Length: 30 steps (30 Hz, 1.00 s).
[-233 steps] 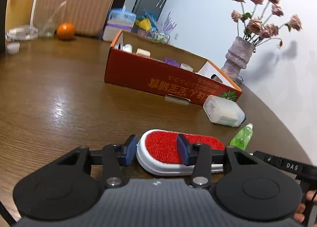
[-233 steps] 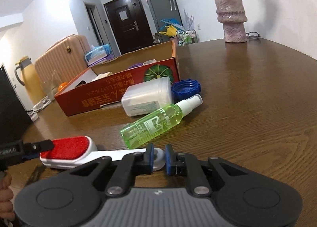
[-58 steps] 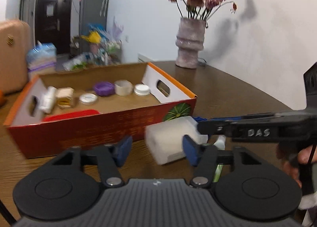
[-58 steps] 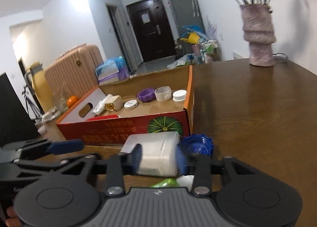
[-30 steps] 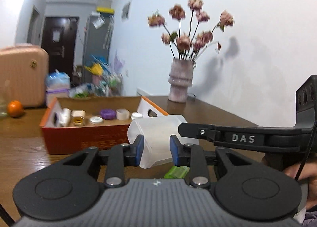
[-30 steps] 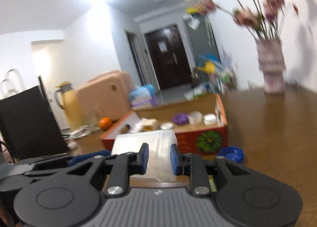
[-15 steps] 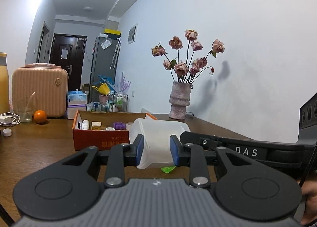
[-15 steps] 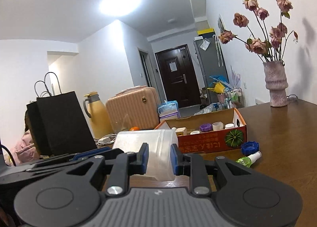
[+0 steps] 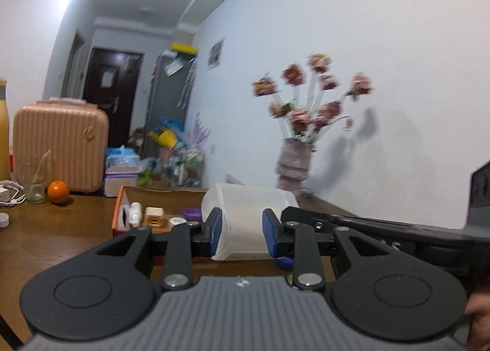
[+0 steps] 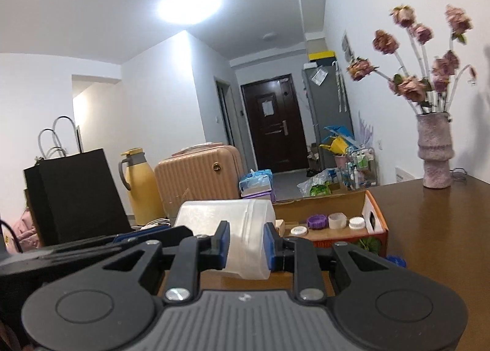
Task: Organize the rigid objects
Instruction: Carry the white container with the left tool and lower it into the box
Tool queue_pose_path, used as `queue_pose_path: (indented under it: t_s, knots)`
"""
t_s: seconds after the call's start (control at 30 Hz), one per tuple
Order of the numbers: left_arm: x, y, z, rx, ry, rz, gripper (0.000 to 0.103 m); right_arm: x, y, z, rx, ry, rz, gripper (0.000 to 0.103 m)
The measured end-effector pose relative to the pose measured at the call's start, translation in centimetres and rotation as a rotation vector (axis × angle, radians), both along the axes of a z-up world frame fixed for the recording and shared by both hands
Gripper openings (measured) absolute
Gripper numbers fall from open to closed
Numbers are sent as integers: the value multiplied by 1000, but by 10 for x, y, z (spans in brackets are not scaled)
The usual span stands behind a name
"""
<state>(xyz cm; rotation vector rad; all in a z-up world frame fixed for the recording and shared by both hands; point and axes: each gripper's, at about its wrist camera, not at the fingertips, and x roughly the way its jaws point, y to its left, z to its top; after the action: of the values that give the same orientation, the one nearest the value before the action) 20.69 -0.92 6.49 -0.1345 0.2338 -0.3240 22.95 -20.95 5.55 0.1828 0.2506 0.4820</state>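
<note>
In the left wrist view the left gripper [image 9: 240,230] sat low at the centre of the frame, its blue pads clamped on a translucent white plastic container [image 9: 245,216], which was held clear of the brown table [image 9: 55,228]; the right gripper's black arm reached in from the right edge and met the same container. In the right wrist view the right gripper [image 10: 246,242] was likewise closed on the container [image 10: 232,228], one pad on each side, with the left gripper's arm coming in from the lower left; the container thus hung between both tools, in front of and above the orange cardboard box [image 10: 375,219]. The box lay on the table at centre right of that view, holding a purple cap [image 10: 317,222] and two white lids beside it; a blue cap [image 10: 396,260] lay on the table just below the box's corner. A vase of dried roses [image 10: 435,155] stood at the right edge; a peach suitcase [image 9: 59,149] and an orange [image 9: 58,192] occupied the left of the left wrist view, which was somewhat blurred.
</note>
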Motion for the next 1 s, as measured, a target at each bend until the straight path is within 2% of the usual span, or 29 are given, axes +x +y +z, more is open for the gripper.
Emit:
queue_pose_path:
  t_s: [0.1, 0.3, 0.4, 0.5, 0.63, 0.77, 0.8, 0.83, 1.0]
  knots:
    - [51, -1, 8, 25, 44, 23, 29, 49, 5, 5, -11, 12, -1, 23]
    - [149, 13, 11, -7, 114, 41, 29, 152, 18, 7, -17, 70, 8, 23]
    - [200, 27, 4, -45, 221, 40, 28, 200, 26, 1, -29, 115, 11, 20]
    - [239, 42, -8, -78, 289, 39, 29, 245, 34, -11, -27, 174, 23, 20]
    - [292, 61, -32, -98, 433, 67, 28, 306, 47, -42, -16, 346, 69, 20]
    - [332, 77, -70, -130, 628, 130, 28, 334, 67, -74, -65, 489, 90, 19]
    - [335, 79, -77, -130, 643, 143, 21, 337, 71, -81, -77, 513, 92, 22]
    - [336, 77, -81, -106, 630, 150, 20, 339, 76, -87, -104, 531, 83, 23]
    - [335, 66, -81, -31, 620, 146, 27, 339, 78, -93, -83, 549, 69, 26]
